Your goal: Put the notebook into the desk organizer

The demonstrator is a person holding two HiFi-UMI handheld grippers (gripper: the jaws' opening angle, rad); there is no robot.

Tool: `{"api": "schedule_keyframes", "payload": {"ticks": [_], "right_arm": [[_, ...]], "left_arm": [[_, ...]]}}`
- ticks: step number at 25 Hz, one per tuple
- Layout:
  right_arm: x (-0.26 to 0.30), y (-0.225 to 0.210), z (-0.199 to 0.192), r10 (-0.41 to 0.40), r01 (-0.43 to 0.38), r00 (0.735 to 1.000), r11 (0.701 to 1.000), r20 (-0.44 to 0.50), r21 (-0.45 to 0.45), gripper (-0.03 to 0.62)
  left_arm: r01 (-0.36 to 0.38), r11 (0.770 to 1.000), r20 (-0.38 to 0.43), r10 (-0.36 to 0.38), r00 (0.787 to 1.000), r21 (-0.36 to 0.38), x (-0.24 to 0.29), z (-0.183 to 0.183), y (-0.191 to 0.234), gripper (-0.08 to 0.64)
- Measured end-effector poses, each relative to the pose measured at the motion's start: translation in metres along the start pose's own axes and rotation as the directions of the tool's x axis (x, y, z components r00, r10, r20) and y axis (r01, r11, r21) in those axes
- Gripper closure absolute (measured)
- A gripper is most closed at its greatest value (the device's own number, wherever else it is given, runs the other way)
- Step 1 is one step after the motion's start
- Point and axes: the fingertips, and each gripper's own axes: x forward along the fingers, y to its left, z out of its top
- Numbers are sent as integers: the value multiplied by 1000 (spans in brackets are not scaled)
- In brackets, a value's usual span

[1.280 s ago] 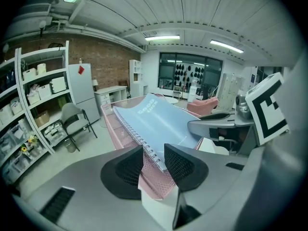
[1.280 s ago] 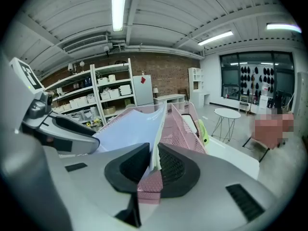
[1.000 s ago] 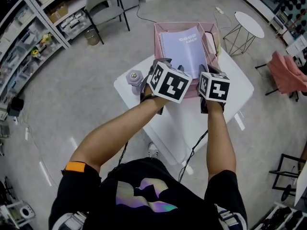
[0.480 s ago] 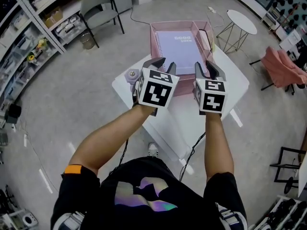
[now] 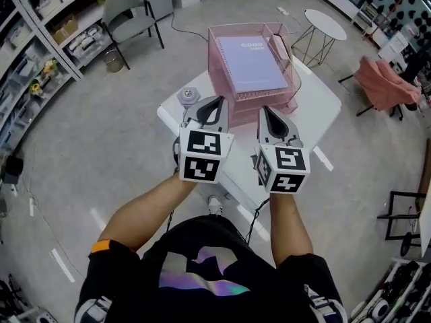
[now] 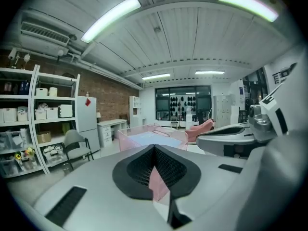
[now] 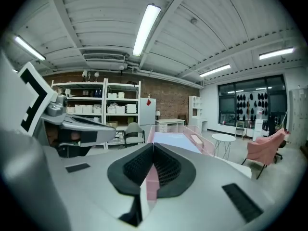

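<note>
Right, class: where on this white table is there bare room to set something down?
Free: right of the pink organizer, out to the right edge of the table, and in front of it toward the near edge. Crowded: the far side, where the organizer holds the notebook, and the left corner, with a small grey object.

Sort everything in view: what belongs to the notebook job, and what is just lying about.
Job: notebook, lying in the pink organizer; left gripper and right gripper, both shut and empty.

Lying about: small grey object on the table; grey chair; round side table; pink chair; shelves.
</note>
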Motion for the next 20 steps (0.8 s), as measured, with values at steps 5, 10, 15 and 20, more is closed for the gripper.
{"api": "schedule_keyframes", "payload": {"ticks": [5, 10, 15, 20], "right_arm": [[-36, 47, -18, 13, -13, 1000, 1000, 0, 26, 574], [-71, 96, -38, 11, -11, 1000, 999, -9, 37, 574], [-106, 144, -62, 15, -14, 999, 999, -28, 43, 574], [-142, 193, -80, 35, -33, 998, 999, -43, 40, 574]], "left_arm": [[25, 1000, 15, -25, 1000, 12, -49, -30, 2, 551], [56, 997, 59, -59, 997, 59, -105, -47, 1, 551], [88, 993, 92, -95, 991, 85, -162, -66, -3, 551], [115, 990, 82, -122, 989, 86, -215, -99, -3, 551]]}}
